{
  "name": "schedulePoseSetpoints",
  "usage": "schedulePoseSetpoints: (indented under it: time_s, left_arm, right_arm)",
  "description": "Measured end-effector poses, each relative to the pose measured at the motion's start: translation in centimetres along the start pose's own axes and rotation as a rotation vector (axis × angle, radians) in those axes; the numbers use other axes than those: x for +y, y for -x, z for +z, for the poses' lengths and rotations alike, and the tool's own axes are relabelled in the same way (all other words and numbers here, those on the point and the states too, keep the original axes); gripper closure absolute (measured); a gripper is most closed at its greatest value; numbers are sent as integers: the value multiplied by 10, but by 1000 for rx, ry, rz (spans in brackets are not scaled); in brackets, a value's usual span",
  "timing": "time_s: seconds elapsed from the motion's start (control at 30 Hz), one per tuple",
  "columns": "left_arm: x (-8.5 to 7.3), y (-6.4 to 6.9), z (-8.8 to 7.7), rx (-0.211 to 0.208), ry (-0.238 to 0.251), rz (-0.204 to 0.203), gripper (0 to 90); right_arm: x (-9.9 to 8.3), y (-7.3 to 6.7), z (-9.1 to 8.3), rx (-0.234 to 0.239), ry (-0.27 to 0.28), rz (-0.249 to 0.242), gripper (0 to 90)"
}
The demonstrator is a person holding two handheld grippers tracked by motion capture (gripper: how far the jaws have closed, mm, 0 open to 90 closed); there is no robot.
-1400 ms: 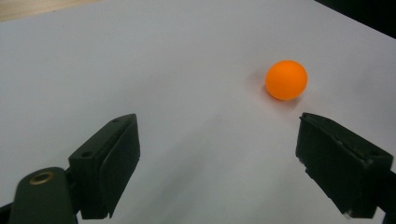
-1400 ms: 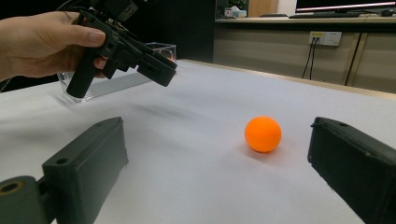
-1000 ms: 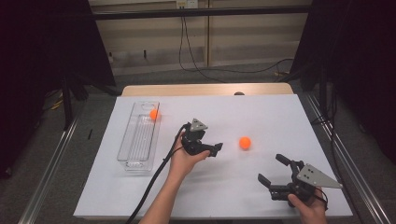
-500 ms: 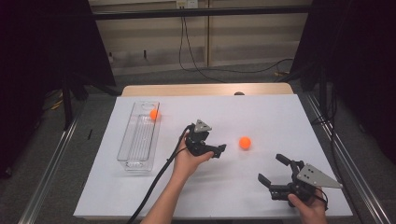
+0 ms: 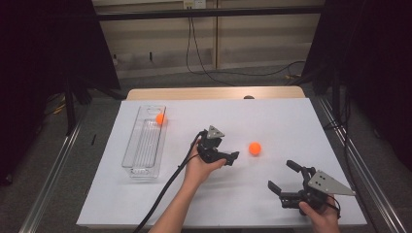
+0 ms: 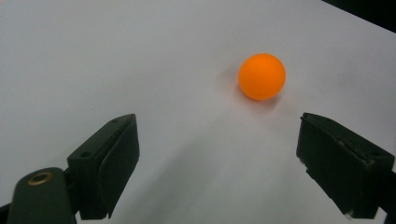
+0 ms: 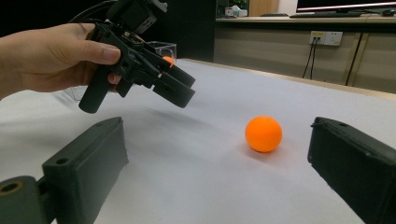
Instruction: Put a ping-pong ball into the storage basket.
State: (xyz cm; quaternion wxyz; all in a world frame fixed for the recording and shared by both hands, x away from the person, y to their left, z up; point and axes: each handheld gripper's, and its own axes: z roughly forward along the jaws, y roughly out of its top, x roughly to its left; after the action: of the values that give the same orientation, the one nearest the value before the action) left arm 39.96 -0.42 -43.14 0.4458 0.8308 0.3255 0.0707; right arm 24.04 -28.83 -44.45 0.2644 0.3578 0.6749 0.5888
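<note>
As before apart, left gripper (image 5: 228, 156) now nearer orange ball (image 5: 255, 148).

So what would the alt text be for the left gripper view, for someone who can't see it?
An orange ball rests on a plain white table, just ahead of the left gripper, whose two black jaws rise from the bottom edge, spread wide with nothing between them. The ball sits nearer the right-hand jaw in the picture.
</note>
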Motion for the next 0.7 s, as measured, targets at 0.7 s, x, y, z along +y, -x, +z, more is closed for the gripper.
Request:
schedulePoseSetpoints:
  time_s: [0.7]
  left_arm:
    - [0, 6, 9, -8, -15, 22, 128]
  right_arm:
    - [0, 0, 0, 1, 1, 0, 42]
